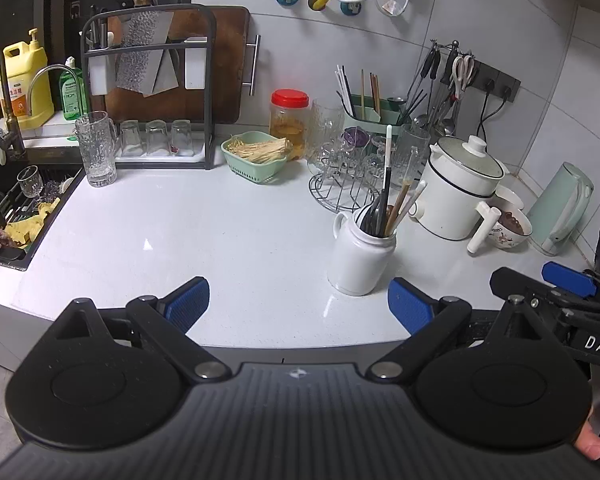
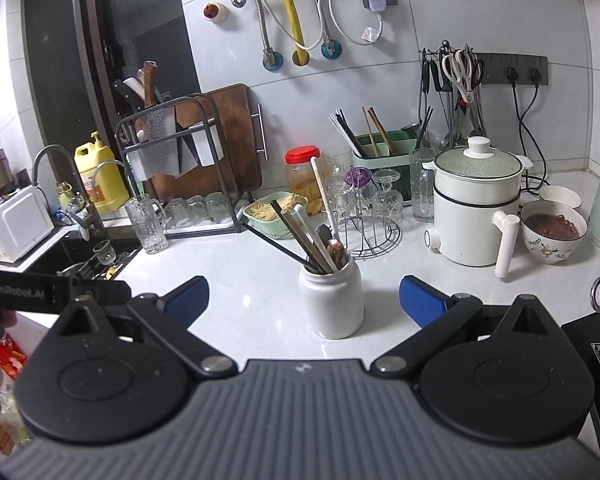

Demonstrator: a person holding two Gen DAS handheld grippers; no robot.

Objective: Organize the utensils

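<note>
A white ceramic jar [image 1: 360, 256] [image 2: 332, 300] stands on the white counter and holds several utensils [image 1: 386, 208] [image 2: 320, 240]: chopsticks, spoons and a long white-handled tool. A green utensil caddy [image 1: 370, 114] [image 2: 384, 148] with chopsticks stands at the back by the wall. My left gripper [image 1: 300, 304] is open and empty, with the jar just ahead of its right finger. My right gripper [image 2: 304, 300] is open too, the jar standing just beyond its blue fingertips. The right gripper also shows at the right edge of the left wrist view.
A wire glass rack [image 1: 352, 176], white electric pot [image 1: 460, 188], bowl of food [image 2: 552, 232], kettle [image 1: 560, 208], red-lidded jar [image 1: 290, 120], green basket [image 1: 256, 156] and knife rack [image 1: 148, 80] line the back. The sink [image 1: 16, 216] lies left. Bare counter [image 1: 200, 232] lies centre-left.
</note>
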